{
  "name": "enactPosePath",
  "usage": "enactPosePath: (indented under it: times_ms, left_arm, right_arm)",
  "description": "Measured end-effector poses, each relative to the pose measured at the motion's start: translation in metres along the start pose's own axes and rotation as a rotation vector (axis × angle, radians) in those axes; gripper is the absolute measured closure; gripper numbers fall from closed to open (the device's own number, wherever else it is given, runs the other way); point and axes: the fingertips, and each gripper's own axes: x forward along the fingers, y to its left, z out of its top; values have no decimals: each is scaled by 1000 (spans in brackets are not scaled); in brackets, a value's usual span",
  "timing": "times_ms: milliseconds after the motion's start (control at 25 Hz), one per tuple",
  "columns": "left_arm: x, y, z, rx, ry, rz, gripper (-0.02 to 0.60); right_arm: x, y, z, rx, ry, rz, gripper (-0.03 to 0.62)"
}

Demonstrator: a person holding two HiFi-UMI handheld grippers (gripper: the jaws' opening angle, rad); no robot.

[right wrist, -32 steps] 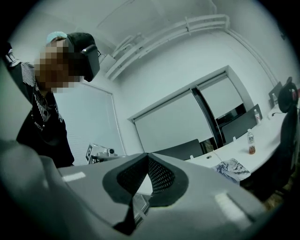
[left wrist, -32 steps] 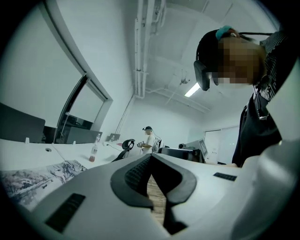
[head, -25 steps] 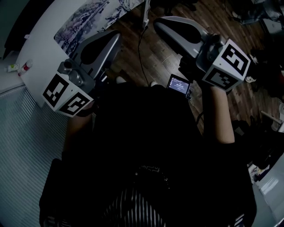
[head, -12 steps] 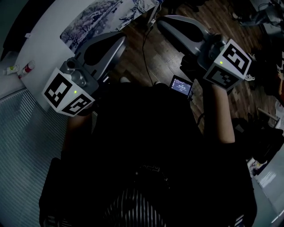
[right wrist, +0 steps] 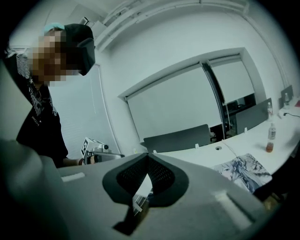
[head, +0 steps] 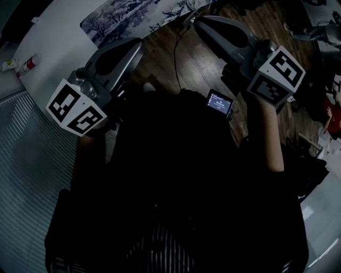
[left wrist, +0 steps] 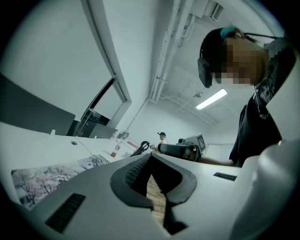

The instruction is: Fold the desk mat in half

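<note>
We are seeing the top edge cutting off the desk mat (head: 125,16), and words on the small screen (head: 219,103) are looking too tiny.

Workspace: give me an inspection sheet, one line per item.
Surface: white desk, upper left in the head view.
Job's things: desk mat lies flat on the desk, not yet folded, untouched.
Clutter: bottle near the desk edge; small screen below the right tool.
Tools: left tool shut, empty; right tool shut, empty; neither touches the mat.
Cables: one cable runs over the floor.
Surroundings: wooden floor.
</note>
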Motion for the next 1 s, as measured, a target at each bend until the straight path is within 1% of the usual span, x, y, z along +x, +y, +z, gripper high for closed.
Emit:
enactPosePath:
  times_ms: [80, 160, 240, 320, 480, 600, 760, 880, 1000]
  left_arm:
    - [-7, 13, 2, -33, -37, 11, 575]
    - [-9, 20, 0, -32, -44, 22, 575]
    - [-6, 19, -3, -38, -46, 16, 575]
    - [0, 17, -5, -45, -49, 12, 575]
    - [9, 17, -7, -40, -38, 38, 575]
    - [17, 19, -2, -18, -27, 68, 575]
    - [33, 28, 18, 17, -36, 122, 575]
    - [55, 35, 37, 46, -47, 150, 575]
    - [83, 38, 54, 36, -77, 157, 575]
  right_arm:
    - [8, -1, -4, -3, 18, -11, 589]
    - [12, 0, -9, 5, 38, -17, 589]
    - [10, -1, -16, 19, 59, -26, 589]
    - [6, -8, -17, 28, 55, -19, 589]
    - [8, -24, -8, 65, 9, 36, 591]
    - [16, -35, 2, 50, -1, 91, 589]
    - [26, -56, 25, 21, -34, 164, 589]
    - [23, -81, 42, 12, -59, 196, 591]
    - [13, -109, 54, 35, -75, 218, 589]
